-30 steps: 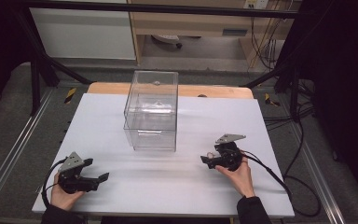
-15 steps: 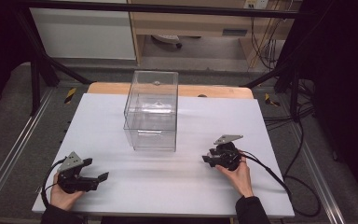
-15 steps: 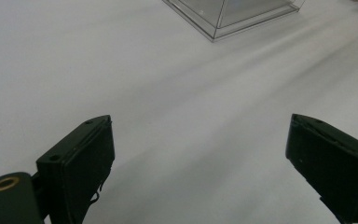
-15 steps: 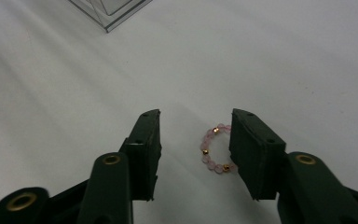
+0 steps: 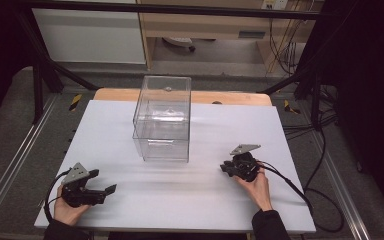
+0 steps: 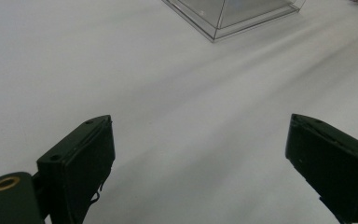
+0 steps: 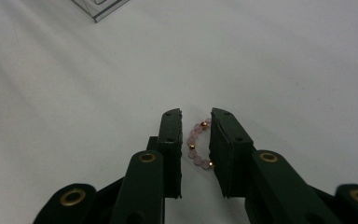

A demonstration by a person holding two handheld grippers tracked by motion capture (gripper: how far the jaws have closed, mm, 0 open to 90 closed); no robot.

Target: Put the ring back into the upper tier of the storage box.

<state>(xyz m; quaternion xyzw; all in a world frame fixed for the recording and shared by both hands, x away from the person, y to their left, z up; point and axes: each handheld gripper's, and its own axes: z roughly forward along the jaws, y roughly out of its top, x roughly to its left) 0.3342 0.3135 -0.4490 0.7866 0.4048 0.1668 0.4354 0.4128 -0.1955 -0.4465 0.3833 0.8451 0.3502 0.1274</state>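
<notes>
Your right gripper (image 7: 196, 135) had just been closing, its jaws narrow around a pink bead bracelet (image 7: 197, 145) lying on the white tabletop (image 5: 180, 200); whether the pads pressed it, you couldn't tell. Your left gripper (image 6: 200, 163) stood wide apart, holding nothing, well away from the clear box (image 5: 163, 117).

Black hand-held gripper (image 5: 228, 167), brass screws, grey plate; dark sleeves.
</notes>
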